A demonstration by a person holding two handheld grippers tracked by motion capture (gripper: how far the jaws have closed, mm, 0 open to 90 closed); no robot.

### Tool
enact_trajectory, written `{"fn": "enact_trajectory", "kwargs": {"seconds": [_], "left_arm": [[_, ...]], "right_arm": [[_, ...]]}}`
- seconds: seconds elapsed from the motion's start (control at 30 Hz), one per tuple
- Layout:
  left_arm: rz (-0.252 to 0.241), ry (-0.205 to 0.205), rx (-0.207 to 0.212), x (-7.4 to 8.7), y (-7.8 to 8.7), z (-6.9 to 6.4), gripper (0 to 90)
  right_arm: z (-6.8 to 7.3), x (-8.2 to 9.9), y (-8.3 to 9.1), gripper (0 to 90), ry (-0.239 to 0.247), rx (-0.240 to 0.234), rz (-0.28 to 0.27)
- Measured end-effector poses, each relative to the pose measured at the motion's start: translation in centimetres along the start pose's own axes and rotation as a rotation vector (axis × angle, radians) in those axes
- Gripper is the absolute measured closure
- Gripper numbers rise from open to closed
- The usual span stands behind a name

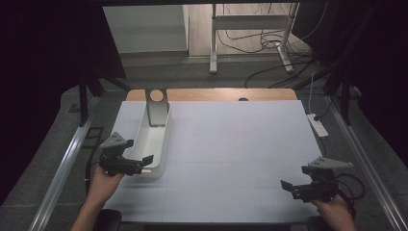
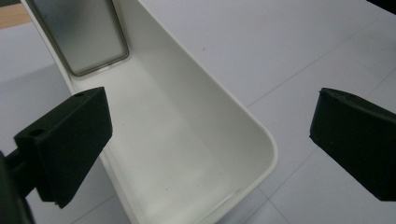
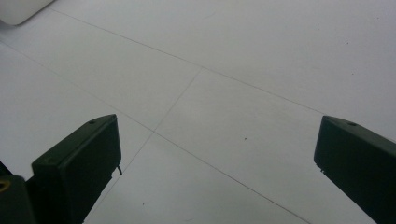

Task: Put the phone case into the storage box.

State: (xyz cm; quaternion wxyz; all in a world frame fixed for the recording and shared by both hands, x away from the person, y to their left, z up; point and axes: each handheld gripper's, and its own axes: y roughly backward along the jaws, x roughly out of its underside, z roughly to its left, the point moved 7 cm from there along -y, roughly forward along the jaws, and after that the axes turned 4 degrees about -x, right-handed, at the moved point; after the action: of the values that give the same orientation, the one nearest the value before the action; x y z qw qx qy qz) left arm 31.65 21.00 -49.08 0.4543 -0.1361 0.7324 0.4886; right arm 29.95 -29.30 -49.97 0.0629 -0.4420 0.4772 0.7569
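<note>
Clearly the left gripper is nearer, its open fingers straddling the near end of the white bin, whose long axis runs toward the frame's top, while the right gripper hangs open and empty at lower right.

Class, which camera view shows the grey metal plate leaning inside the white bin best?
The high view: the metal plate shows whole, round hole included, leaning at the far end of the white bin. The left gripper view shows its lower part. In the right gripper view, a bin corner appears.

White table, faint seam lines across top, wooden strip at far edge. Long white bin lies on table at left. Flat grey metal piece leans inside bin's far end.
</note>
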Motion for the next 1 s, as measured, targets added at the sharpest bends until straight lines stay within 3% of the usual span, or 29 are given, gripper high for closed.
{"fn": "enact_trajectory", "kwargs": {"seconds": [1.0], "left_arm": [[0.028, 0.015, -0.019, 3.1, 2.3, -0.8, 0.0]], "right_arm": [[0.0, 0.0, 0.0, 1.0, 0.003, -0.001, -0.001]]}}
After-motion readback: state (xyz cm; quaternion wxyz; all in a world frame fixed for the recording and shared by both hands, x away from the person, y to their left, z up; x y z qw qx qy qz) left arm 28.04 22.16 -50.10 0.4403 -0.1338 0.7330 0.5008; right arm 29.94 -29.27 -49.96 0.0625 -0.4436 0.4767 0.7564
